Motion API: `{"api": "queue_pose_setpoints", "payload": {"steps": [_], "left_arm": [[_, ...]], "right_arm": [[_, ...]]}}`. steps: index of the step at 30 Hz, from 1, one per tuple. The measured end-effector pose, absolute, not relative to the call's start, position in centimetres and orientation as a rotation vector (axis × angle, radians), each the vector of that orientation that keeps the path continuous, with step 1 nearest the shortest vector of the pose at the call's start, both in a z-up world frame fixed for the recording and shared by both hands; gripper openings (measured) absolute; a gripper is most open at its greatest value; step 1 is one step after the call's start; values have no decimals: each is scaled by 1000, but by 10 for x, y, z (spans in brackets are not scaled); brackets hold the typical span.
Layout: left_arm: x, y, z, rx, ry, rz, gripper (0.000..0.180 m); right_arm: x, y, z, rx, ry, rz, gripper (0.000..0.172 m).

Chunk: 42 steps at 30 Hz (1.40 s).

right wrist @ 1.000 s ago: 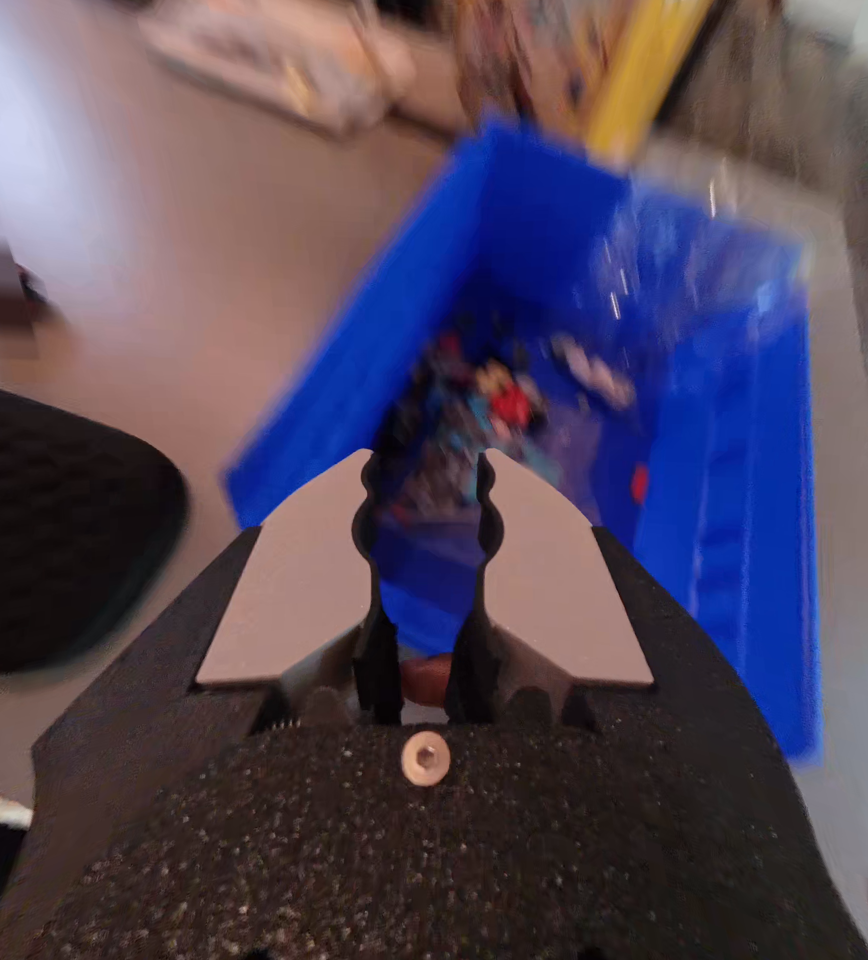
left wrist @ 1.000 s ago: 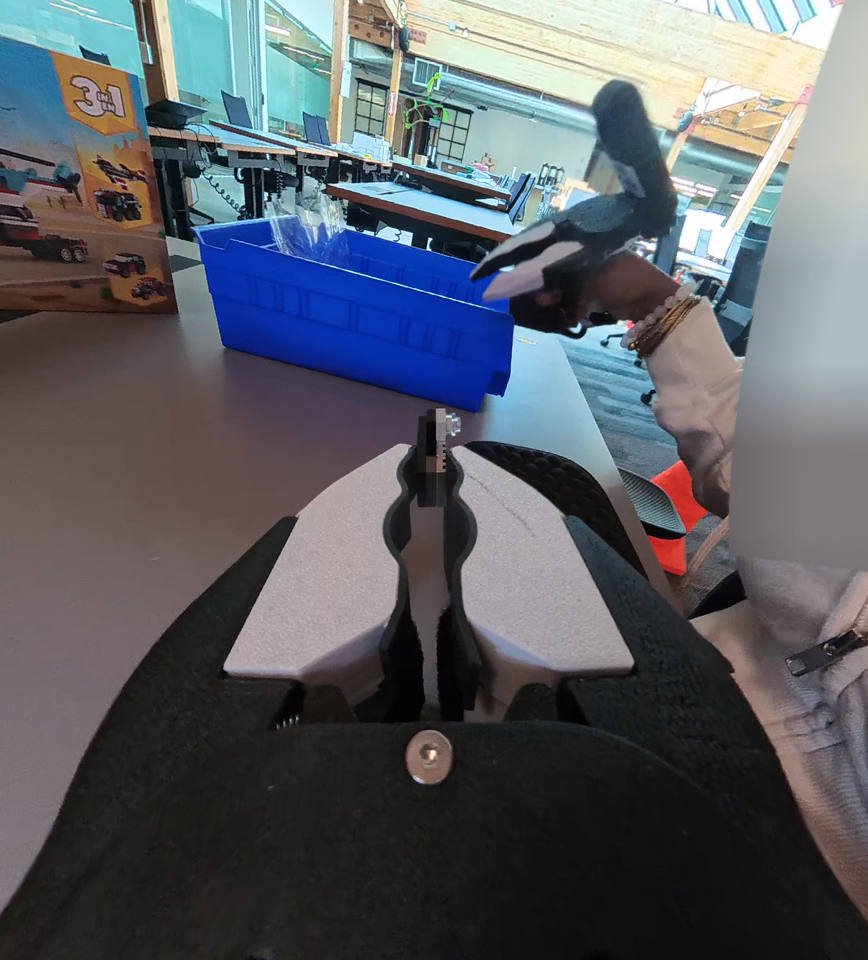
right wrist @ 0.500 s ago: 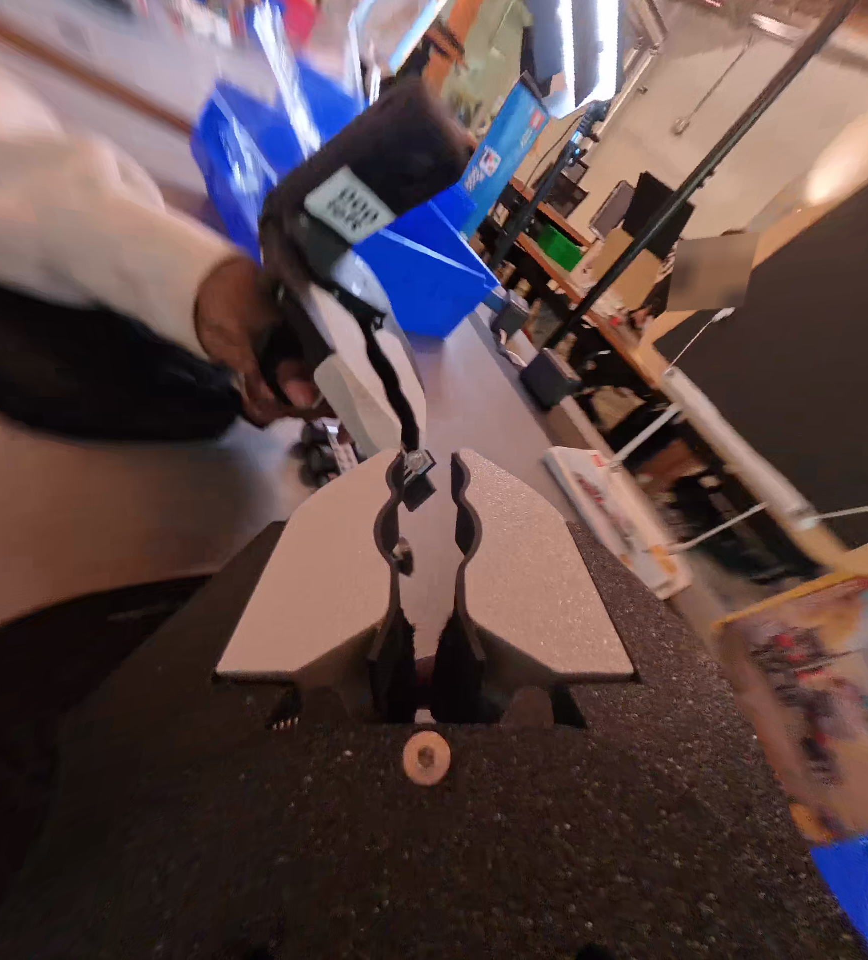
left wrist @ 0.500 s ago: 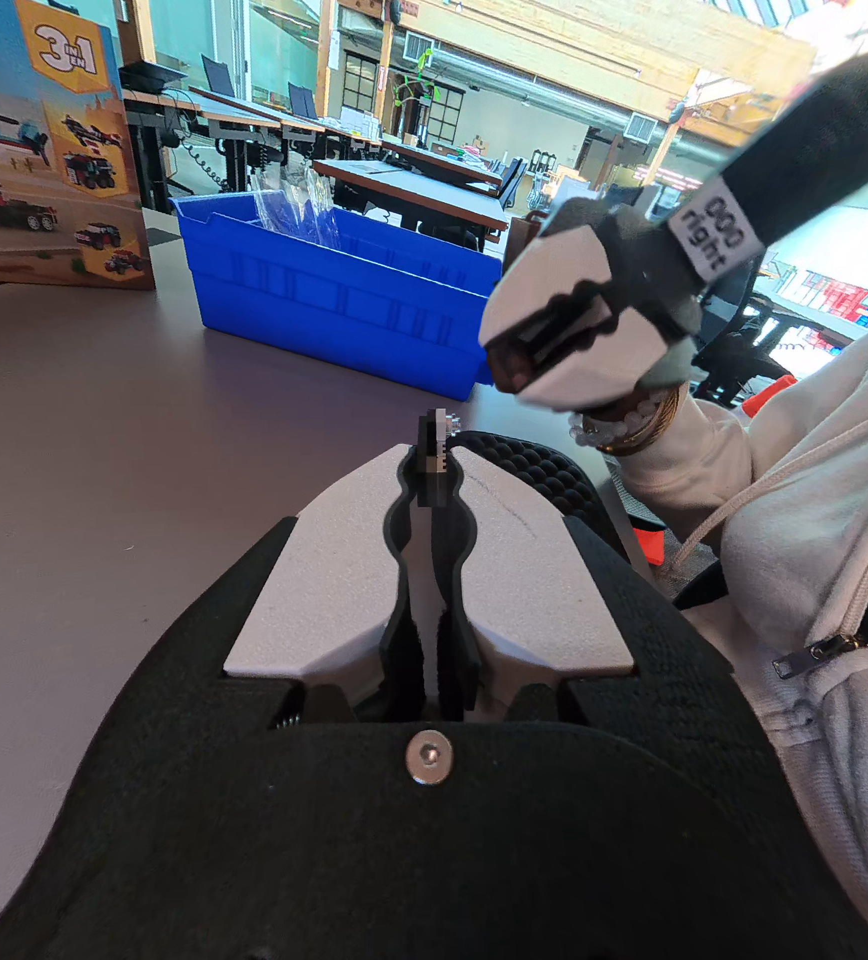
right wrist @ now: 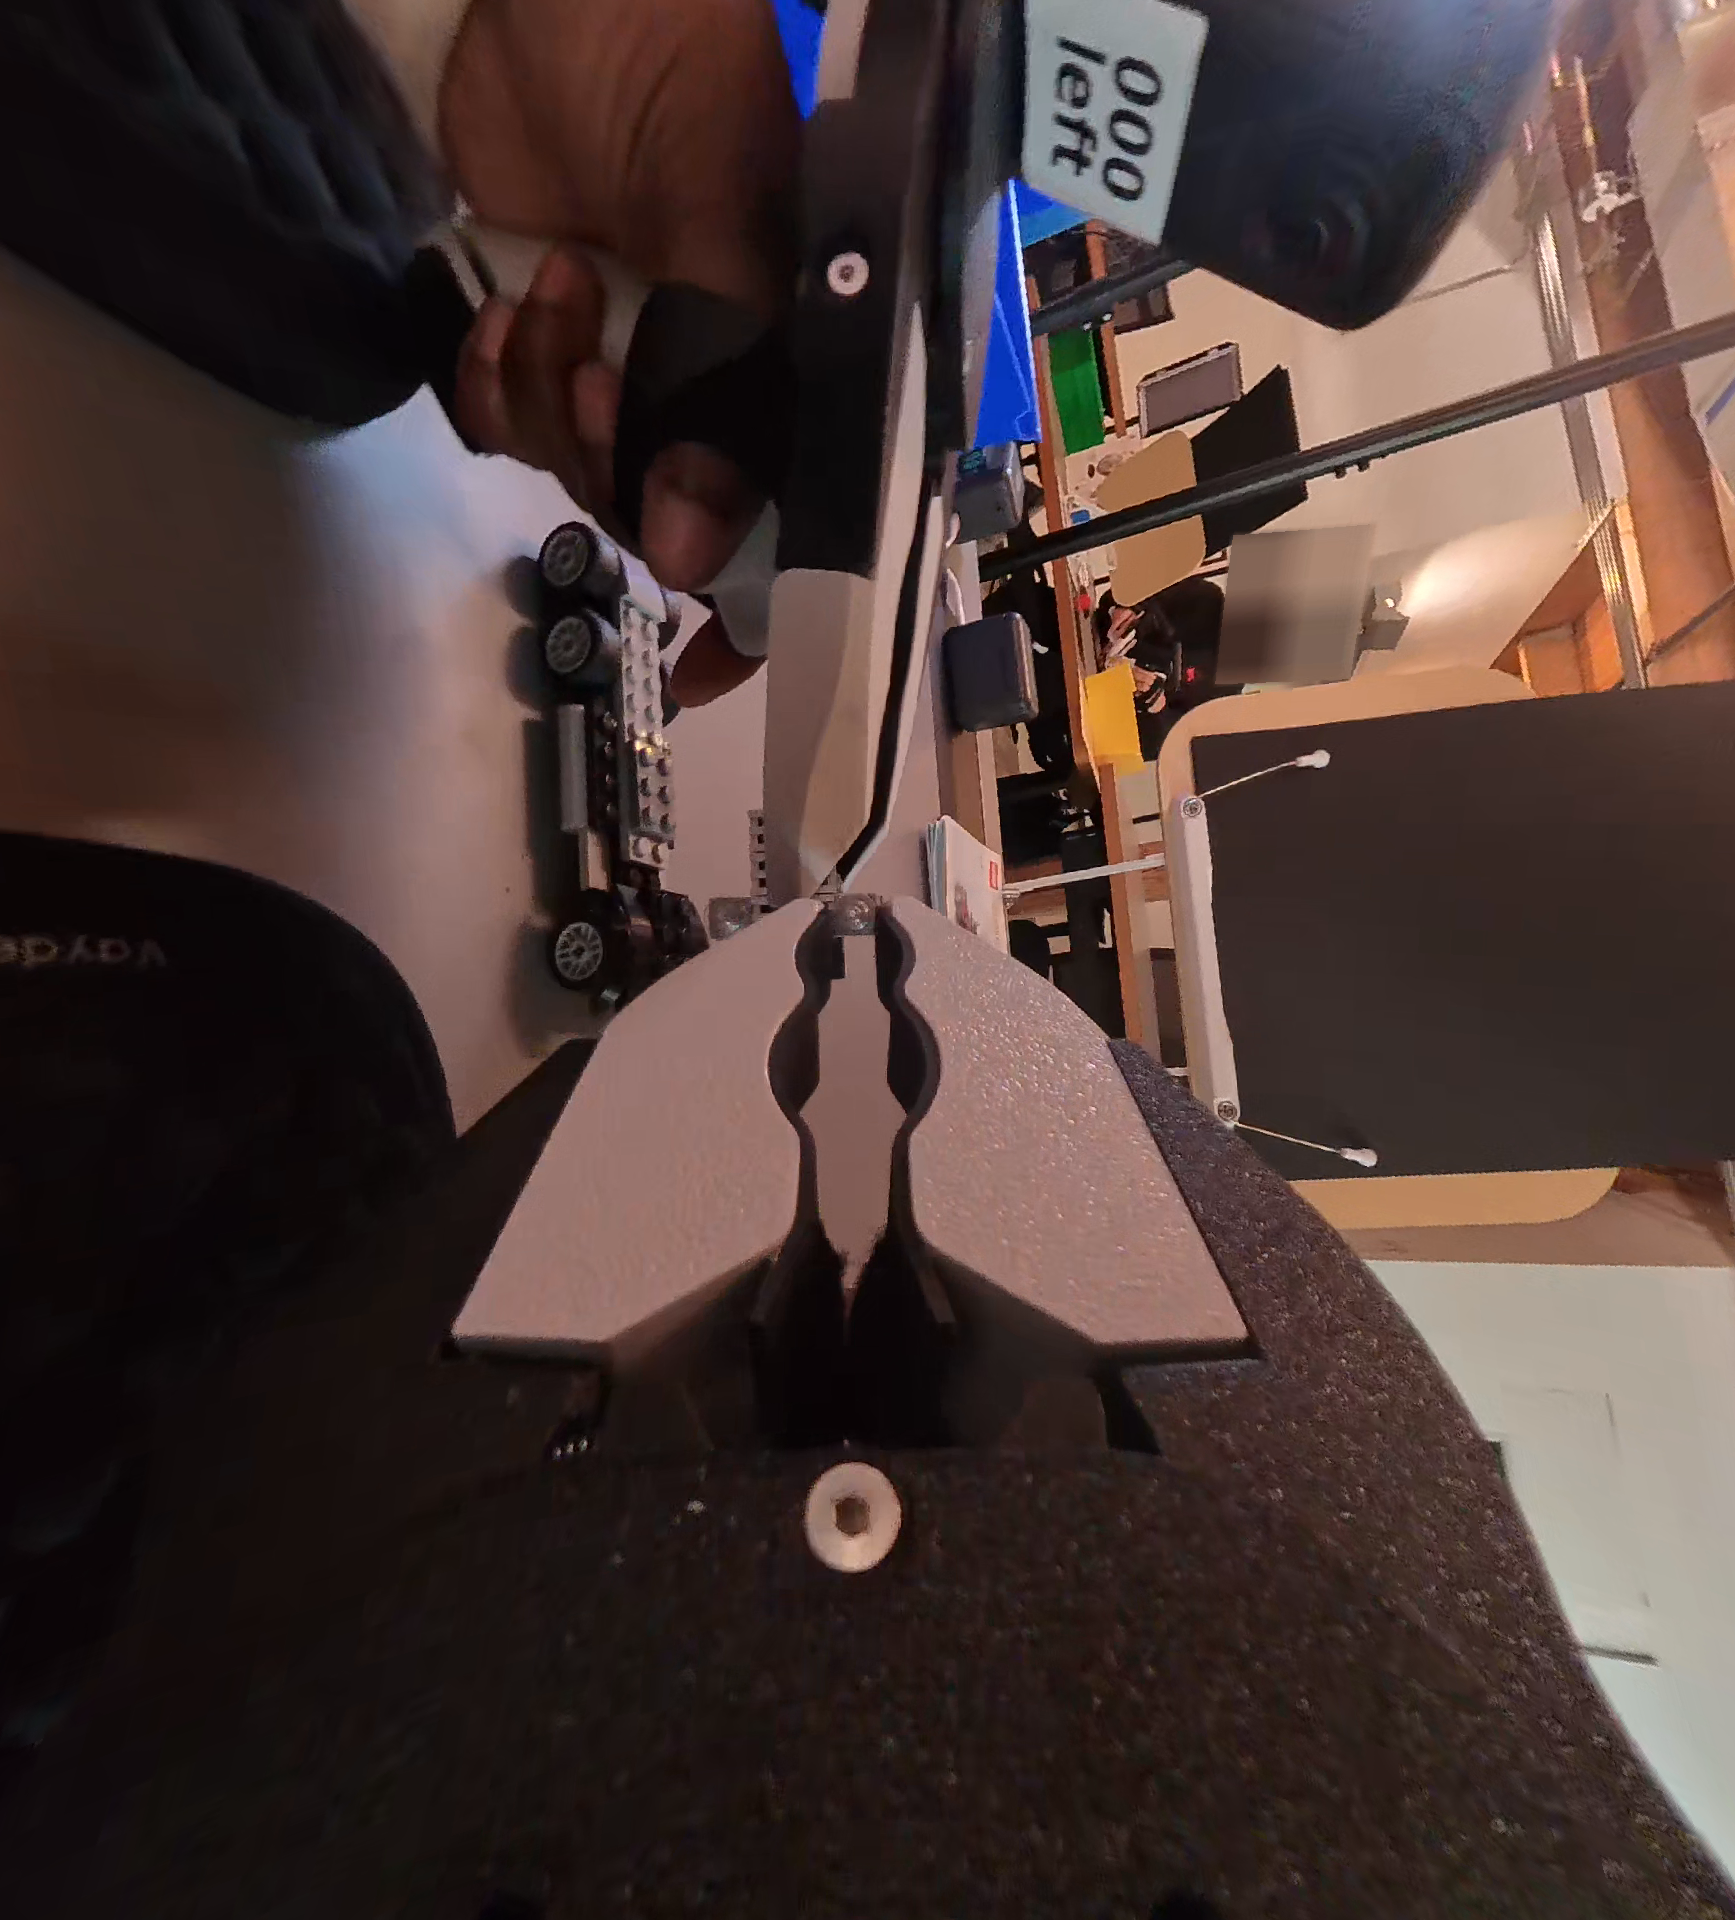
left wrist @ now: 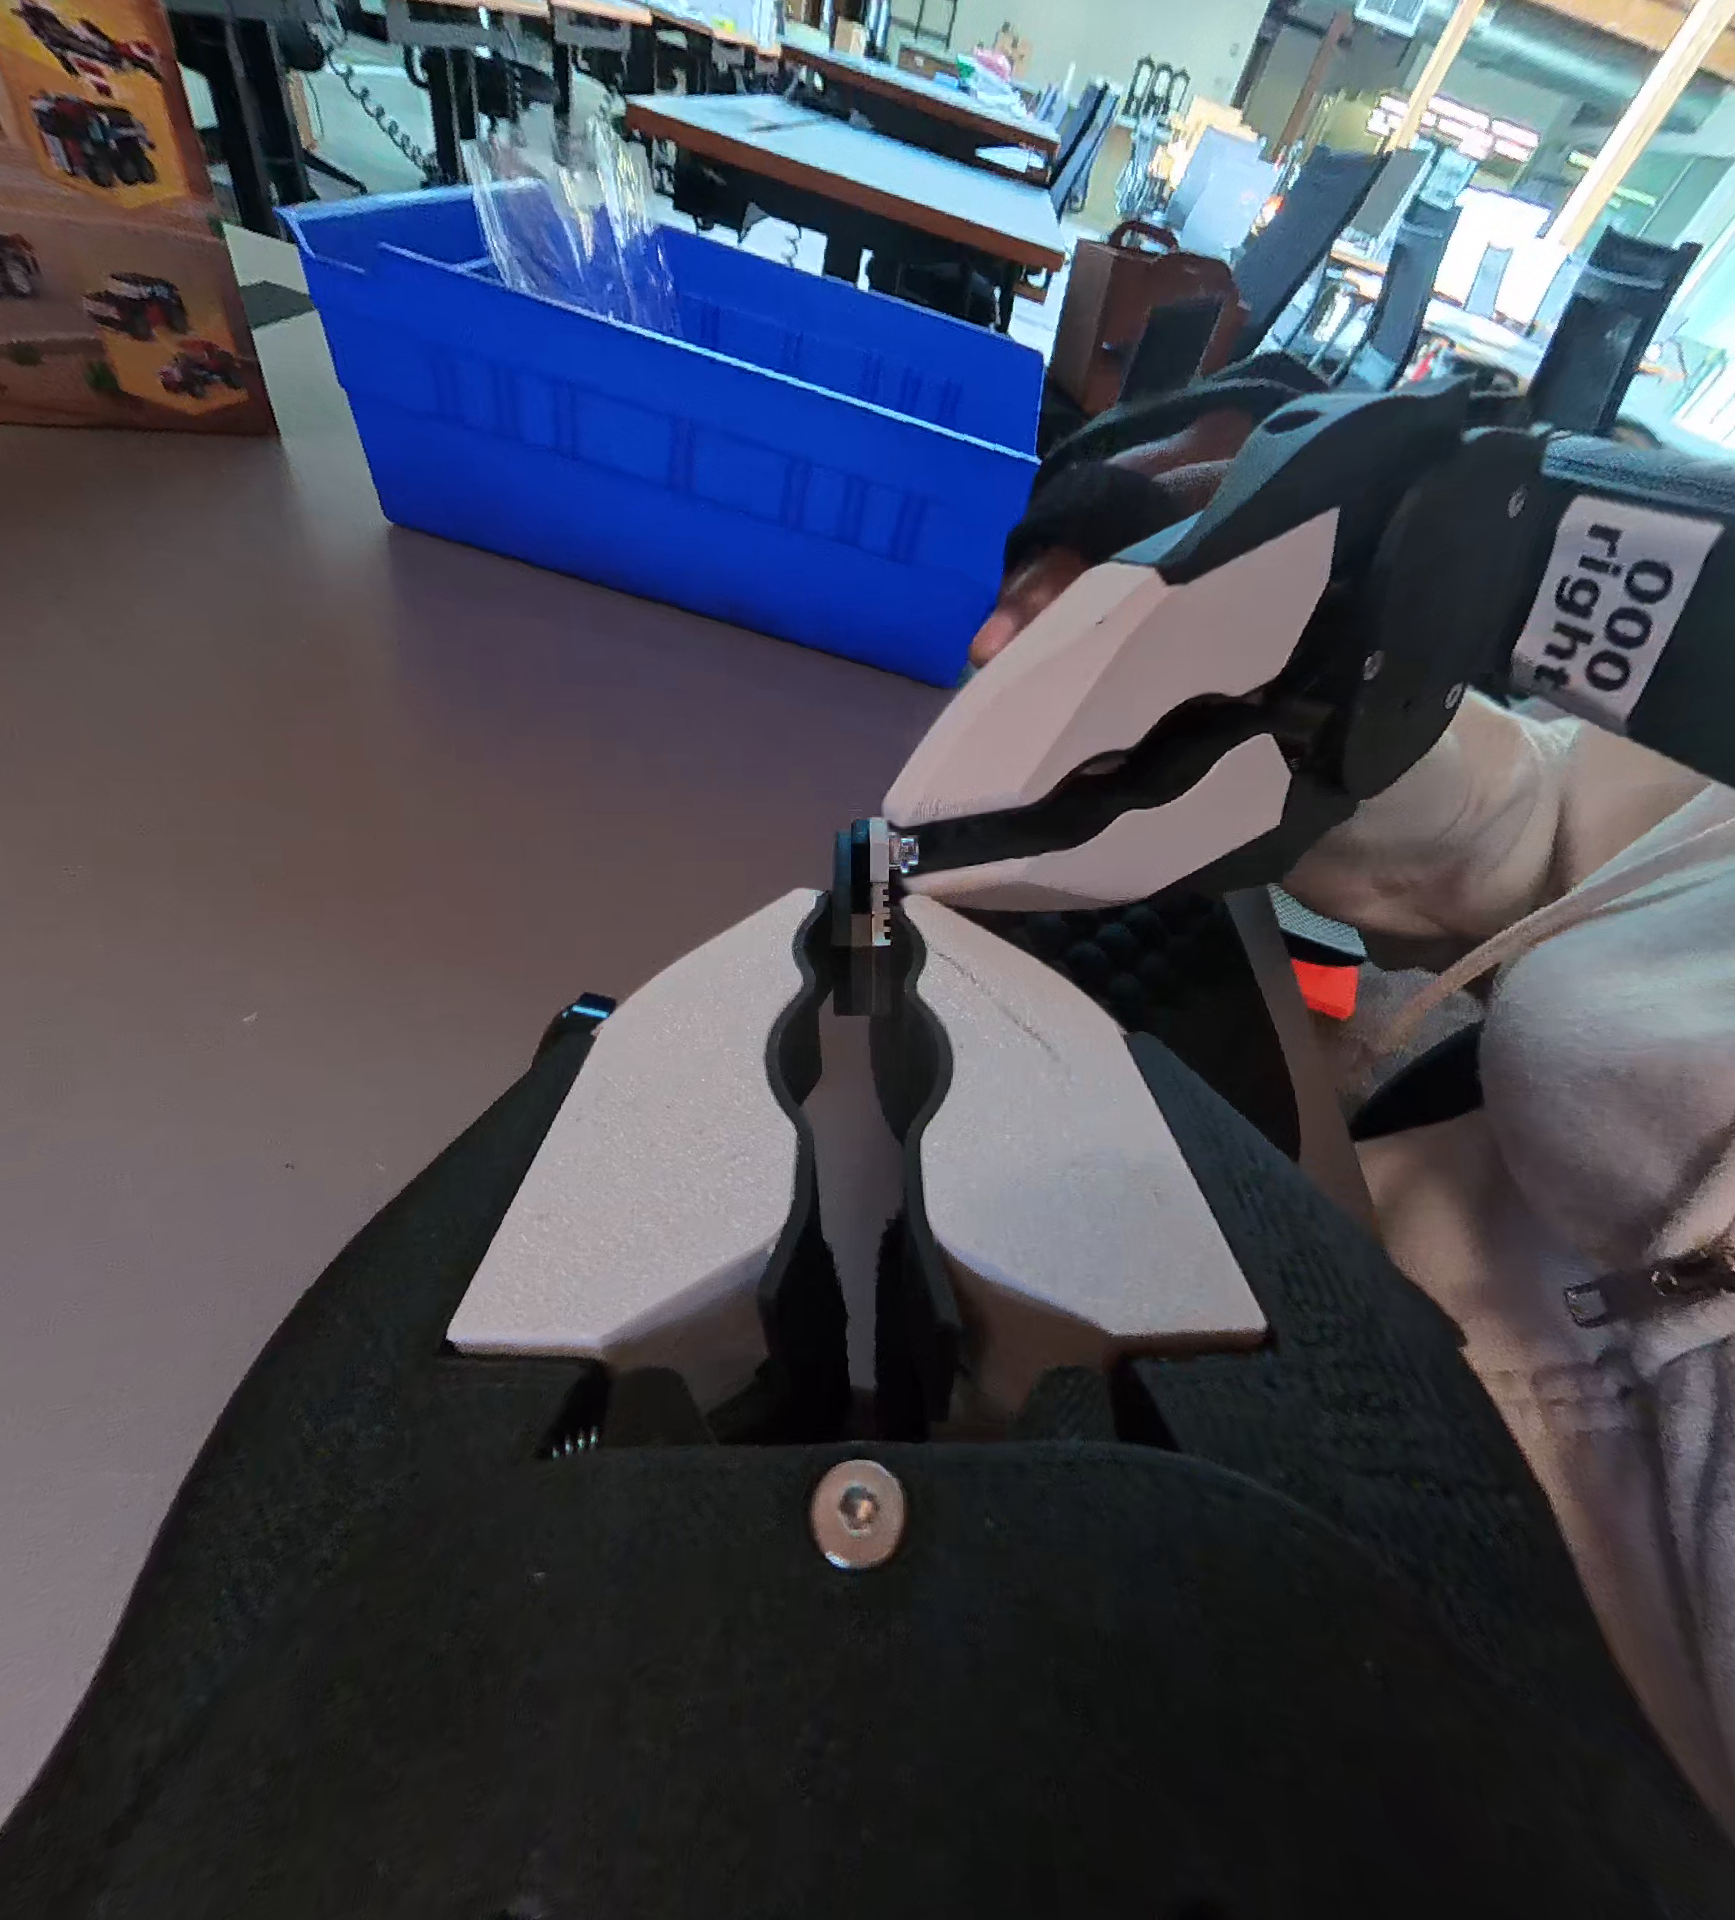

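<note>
While left jaws clamp a black-grey brick stack (left wrist: 865,894), right jaws pinch its clear stud (left wrist: 907,853).

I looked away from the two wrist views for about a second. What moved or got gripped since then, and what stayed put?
The right gripper swung from above the blue bin down to the left gripper and closed on the small clear piece on its brick stack. The left gripper kept holding the stack; bin unmoved.
</note>
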<state>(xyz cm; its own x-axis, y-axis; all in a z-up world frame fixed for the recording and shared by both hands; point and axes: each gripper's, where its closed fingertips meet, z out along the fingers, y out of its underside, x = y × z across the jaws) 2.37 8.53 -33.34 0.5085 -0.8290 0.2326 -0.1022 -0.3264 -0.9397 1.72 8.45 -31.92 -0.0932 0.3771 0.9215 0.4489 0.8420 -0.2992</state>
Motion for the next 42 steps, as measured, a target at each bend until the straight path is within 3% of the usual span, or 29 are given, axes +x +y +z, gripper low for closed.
{"api": "queue_pose_setpoints", "payload": {"steps": [16,26,29,34,38,42], "left_arm": [[24,86,-328,-1793,697,-923,9],[-5,112,-319,-1670,727,-240,9],[-5,109,-311,-1648,660,-386,9],[-6,107,-293,-1466,732,-129,10],[-4,105,-289,-1389,791,39,10],[-2,105,-293,-1375,839,118,10]], "right_arm": [[18,84,-316,-665,-1620,-37,6],[12,73,-297,-1011,-1339,820,0],[15,96,-302,-1164,-1246,785,0],[7,94,-284,-1362,-872,1363,10],[0,101,-290,-1425,-810,1346,15],[-1,99,-287,-1402,-795,1369,9]]}}
